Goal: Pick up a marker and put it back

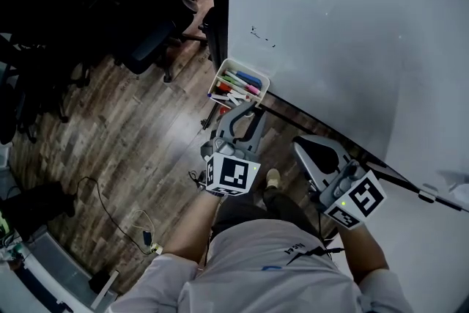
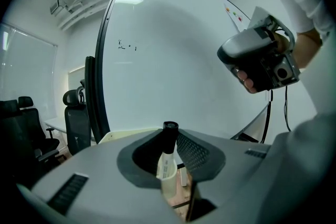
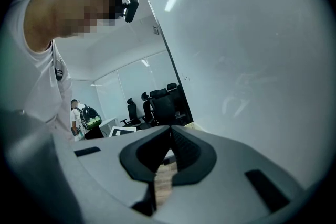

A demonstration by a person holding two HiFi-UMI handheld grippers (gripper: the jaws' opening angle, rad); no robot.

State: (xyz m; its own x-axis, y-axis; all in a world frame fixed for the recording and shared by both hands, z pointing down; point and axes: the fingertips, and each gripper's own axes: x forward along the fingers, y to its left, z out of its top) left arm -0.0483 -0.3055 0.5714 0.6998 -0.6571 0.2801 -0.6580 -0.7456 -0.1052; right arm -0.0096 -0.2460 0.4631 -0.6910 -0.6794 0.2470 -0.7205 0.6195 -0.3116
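Whiteboard (image 1: pixel 330 26) w/ faint marks, black office chairs (image 1: pixel 150 40) at left; cable (image 1: pixel 110 218) on wood floor (image 1: pixel 146 130)

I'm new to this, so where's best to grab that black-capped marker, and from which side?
Likely the white barrel below the cap, pads on opposite long sides, coming from its tail end. The black-capped marker is slim and straight, and its cap points away between the jaws of the left hand-held gripper.
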